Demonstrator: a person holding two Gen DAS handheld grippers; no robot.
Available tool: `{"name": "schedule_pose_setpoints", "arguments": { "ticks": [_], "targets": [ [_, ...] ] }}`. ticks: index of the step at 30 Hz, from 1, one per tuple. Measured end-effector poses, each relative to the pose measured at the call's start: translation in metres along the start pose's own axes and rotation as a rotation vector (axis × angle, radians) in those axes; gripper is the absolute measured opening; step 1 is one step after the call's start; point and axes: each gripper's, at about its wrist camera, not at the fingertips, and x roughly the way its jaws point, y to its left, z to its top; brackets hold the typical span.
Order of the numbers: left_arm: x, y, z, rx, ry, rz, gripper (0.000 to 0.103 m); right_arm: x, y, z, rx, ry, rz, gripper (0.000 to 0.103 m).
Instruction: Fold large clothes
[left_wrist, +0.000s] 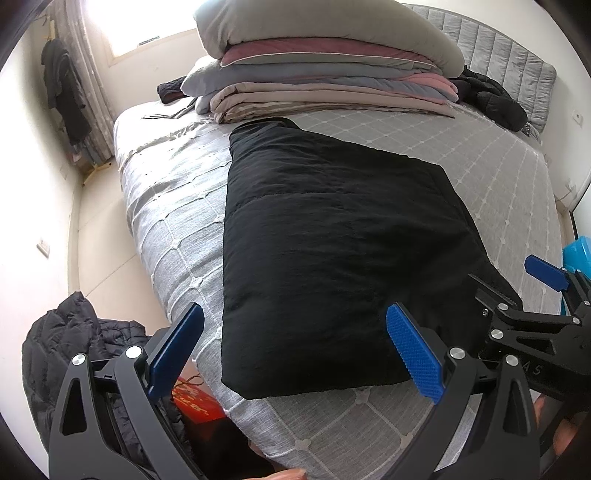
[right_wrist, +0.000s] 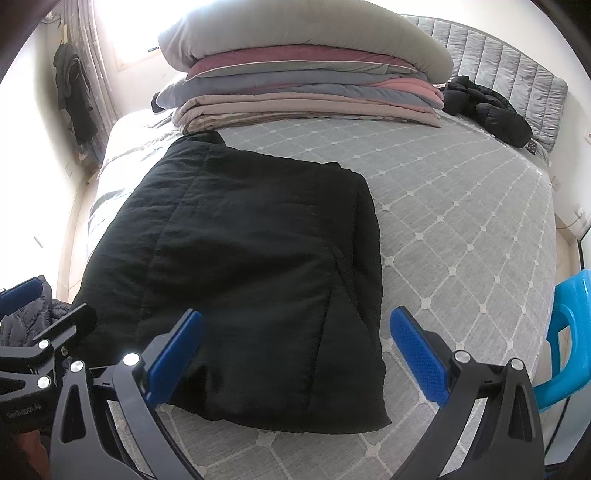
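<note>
A black quilted garment (left_wrist: 332, 251) lies folded into a rough rectangle on the grey bed (left_wrist: 177, 206); it also shows in the right wrist view (right_wrist: 240, 266). My left gripper (left_wrist: 295, 354) is open and empty, hovering above the garment's near edge. My right gripper (right_wrist: 295, 354) is open and empty, above the garment's near right corner. The right gripper also shows at the right edge of the left wrist view (left_wrist: 517, 310), and the left gripper at the left edge of the right wrist view (right_wrist: 48, 332).
A stack of folded bedding (right_wrist: 303, 77) sits at the far end of the bed. A black puffy jacket (right_wrist: 487, 110) lies by the grey headboard (right_wrist: 517, 74). A dark jacket (left_wrist: 66, 343) and red box (left_wrist: 195, 402) lie left of the bed. A blue chair (right_wrist: 565, 332) stands right.
</note>
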Motion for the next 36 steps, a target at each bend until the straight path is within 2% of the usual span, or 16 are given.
{"name": "schedule_pose_setpoints", "arguments": {
  "ticks": [30,36],
  "targets": [
    [0.005,-0.002,-0.001,-0.011,0.025,-0.018,0.095,0.003,-0.001,0.003,-0.004,0.006,0.013,0.097],
    [0.01,0.002,0.0,-0.027,0.049,-0.047,0.095,0.004,0.0,0.002,-0.004,0.007,0.017,0.097]
  ]
}}
